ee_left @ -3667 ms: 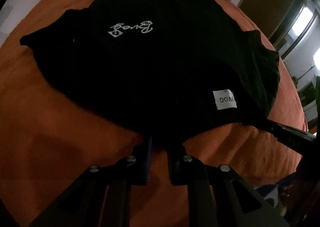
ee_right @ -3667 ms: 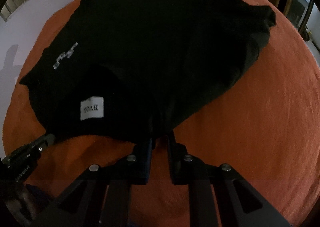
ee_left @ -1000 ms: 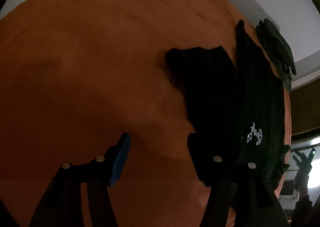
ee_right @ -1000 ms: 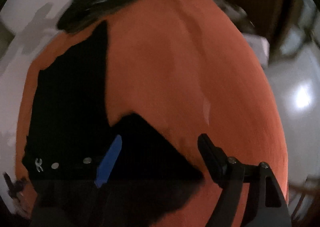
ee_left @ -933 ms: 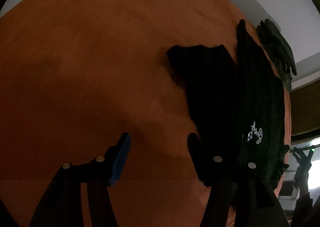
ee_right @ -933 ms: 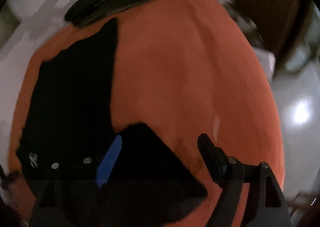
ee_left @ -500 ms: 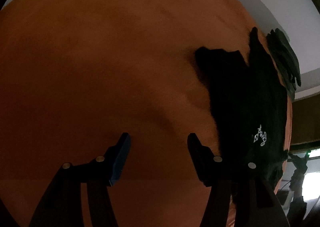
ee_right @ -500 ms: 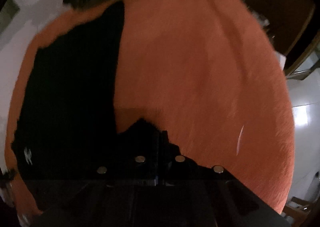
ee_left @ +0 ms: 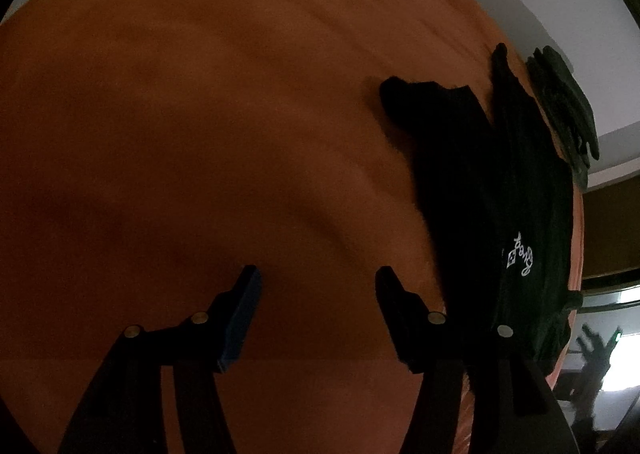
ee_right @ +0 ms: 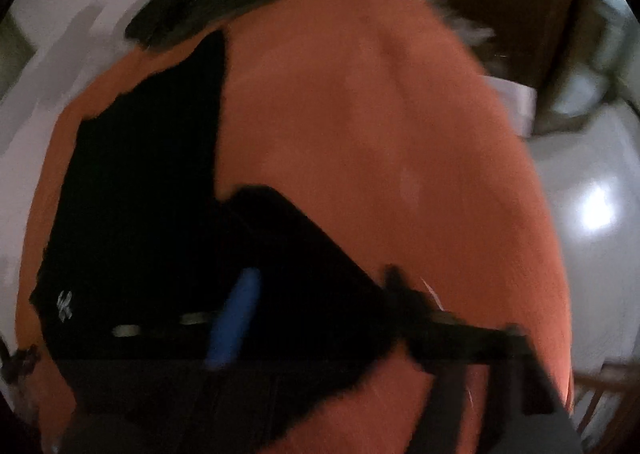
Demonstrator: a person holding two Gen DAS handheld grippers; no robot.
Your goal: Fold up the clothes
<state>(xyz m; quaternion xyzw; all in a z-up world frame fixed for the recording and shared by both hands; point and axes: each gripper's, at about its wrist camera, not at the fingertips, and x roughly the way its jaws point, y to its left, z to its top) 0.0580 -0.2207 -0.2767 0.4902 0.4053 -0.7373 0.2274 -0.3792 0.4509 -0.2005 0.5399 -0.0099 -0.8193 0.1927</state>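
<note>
Black garment (ee_left: pixel 500 190) beside down-tilted, wide-jawed left tool (ee_left: pixel 316 282)

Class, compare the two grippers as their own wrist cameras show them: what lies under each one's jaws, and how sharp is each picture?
1. The left gripper hangs over bare orange bedcover; the right gripper hangs over the black garment.
2. The left view is sharp; the right view is smeared with motion blur.
Shared: both stand open, jaws apart, gripping nothing. The right gripper's jaws have just been opening.
</note>
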